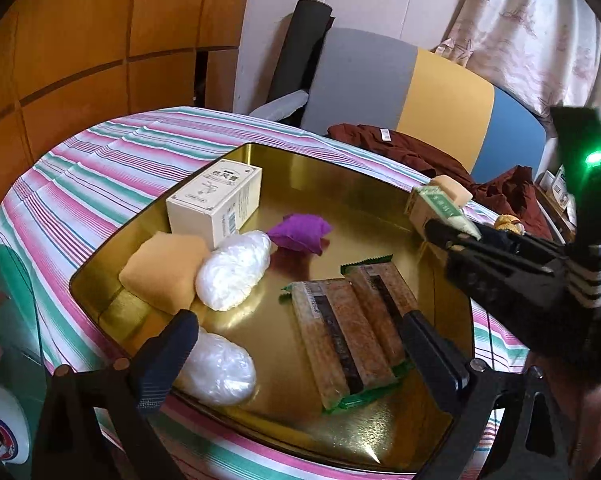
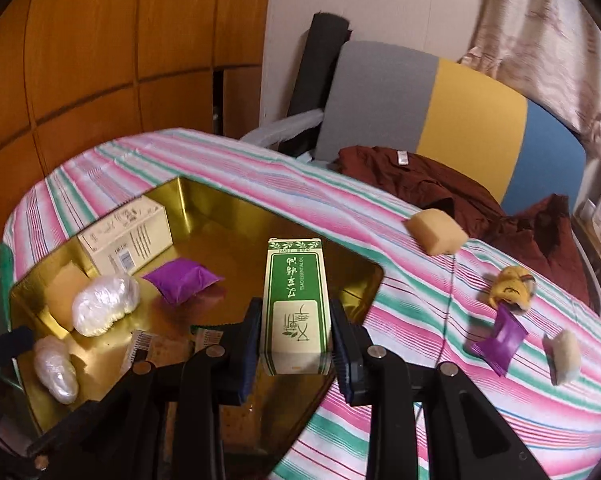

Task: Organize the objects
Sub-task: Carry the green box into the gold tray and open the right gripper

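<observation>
Right gripper (image 2: 296, 334): clamped on tall green-and-cream carton (image 2: 297, 308), held upright above near right part of tray.
Left gripper (image 1: 296, 350): fingers spread apart, grasping nothing, low over near edge of tray.
Gold rectangular metal tray (image 1: 340, 184): on pink, green and white striped tablecloth (image 1: 100, 168).
Tray contents: cream cardboard box (image 1: 216, 200) at far left; orange sponge block (image 1: 160, 272) just in front of it; two white plastic-wrapped bundles (image 1: 232, 270), one touching sponge, one near left fingertip; purple pouch (image 1: 298, 232) mid-tray; two brown snack bars in green wrappers (image 1: 352, 328) side by side, near right.
Outside tray, right: beige sponge (image 2: 436, 236), yellow plush toy (image 2: 512, 288), purple sachet (image 2: 500, 340), pale wrapped piece (image 2: 564, 356).
</observation>
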A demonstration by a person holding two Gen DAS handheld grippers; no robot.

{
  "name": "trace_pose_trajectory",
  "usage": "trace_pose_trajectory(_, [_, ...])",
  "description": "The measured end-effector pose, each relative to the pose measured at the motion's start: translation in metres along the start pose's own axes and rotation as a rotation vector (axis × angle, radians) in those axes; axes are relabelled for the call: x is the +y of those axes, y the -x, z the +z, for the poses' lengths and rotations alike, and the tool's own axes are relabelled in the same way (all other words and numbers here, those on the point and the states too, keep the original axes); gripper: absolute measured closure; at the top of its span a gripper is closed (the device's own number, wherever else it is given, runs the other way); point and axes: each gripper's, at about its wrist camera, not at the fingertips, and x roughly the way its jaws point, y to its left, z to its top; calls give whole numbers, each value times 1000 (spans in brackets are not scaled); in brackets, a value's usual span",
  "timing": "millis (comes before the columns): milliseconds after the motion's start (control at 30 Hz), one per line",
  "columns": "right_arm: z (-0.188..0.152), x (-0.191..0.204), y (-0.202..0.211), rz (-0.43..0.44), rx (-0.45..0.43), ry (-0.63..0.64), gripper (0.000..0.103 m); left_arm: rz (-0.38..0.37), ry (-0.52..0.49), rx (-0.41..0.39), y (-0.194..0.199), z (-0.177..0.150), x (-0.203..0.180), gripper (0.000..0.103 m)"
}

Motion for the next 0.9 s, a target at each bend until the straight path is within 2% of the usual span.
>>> trace_pose_trajectory(133, [-1,-2,-19,-11,60,-9,72,-2,26,3,-1,2,5,1])
trace_pose_trajectory(300, [-3,-17,-30,-17,106,-104,72,0,26,5,-1,3,6,1])
trace_pose_trajectory(433, [-1,-17,-21,-43,66,-104,64,-3,21,8,-1,2,5,1])
trace_pose_trajectory(667, [-12,-33,10,-25,-26,-188,64,-6,14,3,-1,1,2,1])
trace_pose_trajectory(900, [-39,-57,25,-46,-9,-258,64,-21,-3,0,1,-1,-5,1])
